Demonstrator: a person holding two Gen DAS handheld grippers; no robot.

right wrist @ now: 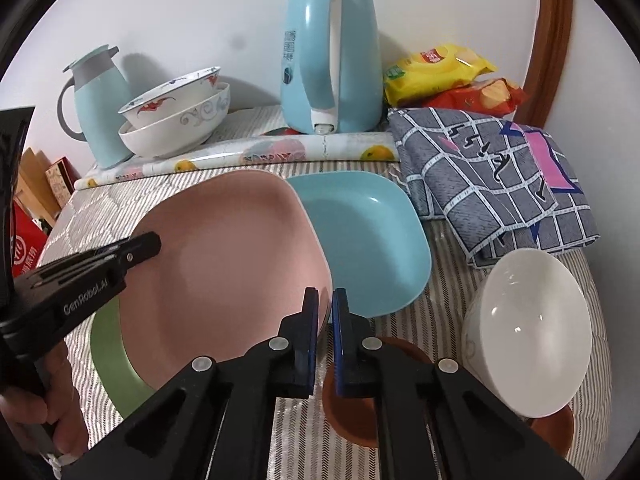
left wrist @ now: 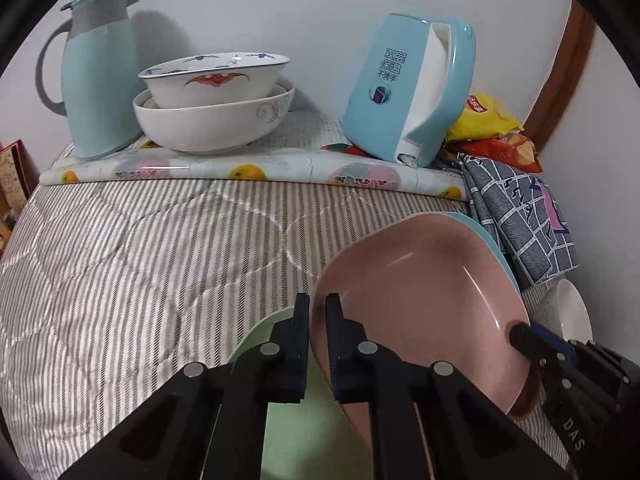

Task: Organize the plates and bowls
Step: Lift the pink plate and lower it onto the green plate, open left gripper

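Now both grippers pinch opposite edges of the same pink square plate with rounded corners (right wrist: 224, 264), which sits tilted above the striped quilted cloth (left wrist: 120, 264).

The left gripper (left wrist: 317, 312) angles steeply down, its two black fingers drawn together on the plate's near-left rim; in the right wrist view it reaches in from nine o'clock, its tip on the plate's left rim, with part of the person's hand (right wrist: 36, 412) visible at seven o'clock. The right gripper (right wrist: 326, 308) also points steeply down, its jaws clamped on the plate's right rim; in the left wrist view it enters from four o'clock and bites the edge there.

Under the pink plate's left side lies a pale green plate (right wrist: 108, 360), showing only as a crescent. At two o'clock from the pink plate rests a light blue square plate (right wrist: 368, 240), empty, partly overlapped by the pink one. A plain white bowl (right wrist: 532, 332) lies tipped on its side at four o'clock, beside a brown round dish (right wrist: 352, 408).

At eleven o'clock, on a fruit-printed mat (right wrist: 248, 152), a white bowl with red and blue pattern (right wrist: 172, 100) is nested inside a larger white bowl with grey scrolls (right wrist: 176, 132). A pale blue thermos jug (right wrist: 100, 112) stands just left of them, a light blue electric kettle (right wrist: 332, 68) at twelve o'clock. A folded grey checked cloth (right wrist: 492, 176) and yellow and red snack packets (right wrist: 440, 68) lie at one o'clock.
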